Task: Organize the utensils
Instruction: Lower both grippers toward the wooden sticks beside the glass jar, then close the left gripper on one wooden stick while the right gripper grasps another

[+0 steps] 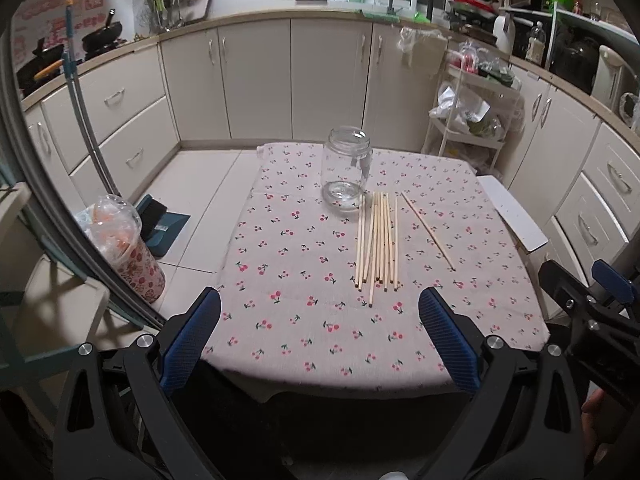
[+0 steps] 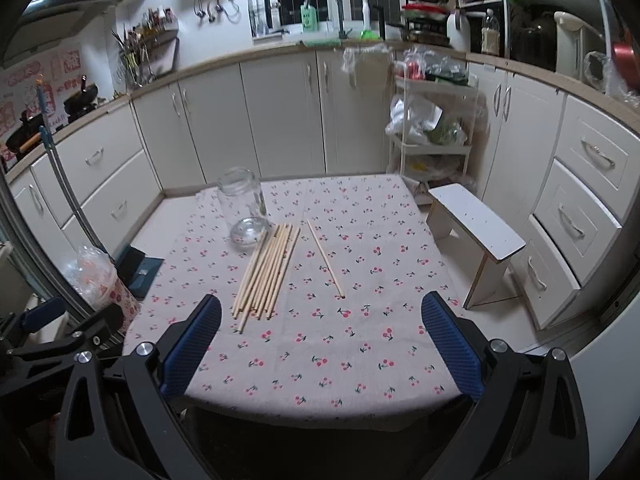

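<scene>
Several pale wooden chopsticks lie side by side on a small table with a cherry-print cloth. One more chopstick lies apart to their right. An empty clear glass jar stands upright just beyond the bundle's far end. My left gripper hovers open over the table's near edge, short of the chopsticks. My right gripper is open too, near the single chopstick's near tip. Nothing is between either pair of blue-padded fingers.
A white step stool stands at the table's right. On the floor to the left are a plastic-covered floral bin and a dark dustpan. Cream cabinets and a white trolley ring the room.
</scene>
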Action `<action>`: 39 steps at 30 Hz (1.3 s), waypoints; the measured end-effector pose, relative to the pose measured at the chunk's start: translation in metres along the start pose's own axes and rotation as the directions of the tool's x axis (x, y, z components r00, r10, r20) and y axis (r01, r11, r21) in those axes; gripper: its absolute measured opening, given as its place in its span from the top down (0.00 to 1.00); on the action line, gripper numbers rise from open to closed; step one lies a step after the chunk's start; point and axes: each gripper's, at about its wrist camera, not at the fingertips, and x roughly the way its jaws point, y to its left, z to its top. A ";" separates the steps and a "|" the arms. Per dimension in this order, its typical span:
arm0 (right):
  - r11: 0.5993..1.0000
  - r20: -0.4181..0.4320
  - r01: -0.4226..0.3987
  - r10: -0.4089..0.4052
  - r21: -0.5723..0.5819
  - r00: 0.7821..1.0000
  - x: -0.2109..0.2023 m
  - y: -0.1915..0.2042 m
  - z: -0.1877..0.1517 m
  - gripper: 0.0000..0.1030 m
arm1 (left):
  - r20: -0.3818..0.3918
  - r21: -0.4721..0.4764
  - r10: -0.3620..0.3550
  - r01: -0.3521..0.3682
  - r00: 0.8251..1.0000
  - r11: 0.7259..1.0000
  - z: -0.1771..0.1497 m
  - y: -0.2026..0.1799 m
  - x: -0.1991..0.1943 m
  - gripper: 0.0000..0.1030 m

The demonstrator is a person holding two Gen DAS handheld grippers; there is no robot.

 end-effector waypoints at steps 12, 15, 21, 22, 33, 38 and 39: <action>0.999 -0.110 0.027 -0.029 -0.023 0.994 0.094 -0.006 0.008 0.07 | -0.092 -0.011 -0.013 0.012 0.996 1.000 0.020 -0.003 0.086 0.08; 1.000 -0.118 0.020 -0.023 -0.023 0.993 0.118 -0.010 0.011 0.07 | -0.099 -0.010 -0.018 0.017 0.995 1.000 0.024 -0.005 0.101 0.10; 0.999 -0.175 -0.007 -0.002 -0.052 0.985 0.166 -0.007 0.016 0.17 | -0.114 0.011 -0.026 0.027 0.993 1.000 0.041 -0.018 0.146 0.13; 0.998 -0.192 -0.014 0.003 -0.058 0.981 0.175 -0.006 0.017 0.21 | -0.114 0.015 -0.026 0.028 0.993 0.999 0.043 -0.021 0.152 0.13; 0.994 -0.251 -0.046 0.021 -0.096 0.968 0.235 0.005 0.022 0.47 | -0.119 0.044 -0.020 0.025 0.993 0.999 0.069 -0.043 0.226 0.13; 0.993 -0.278 -0.059 0.029 -0.100 0.960 0.255 0.009 0.018 0.58 | -0.137 0.040 -0.021 0.027 0.990 0.999 0.073 -0.043 0.254 0.23; 0.993 -0.281 -0.058 0.027 -0.101 0.959 0.257 0.009 0.016 0.62 | -0.139 0.045 -0.021 0.027 0.990 0.999 0.073 -0.044 0.259 0.25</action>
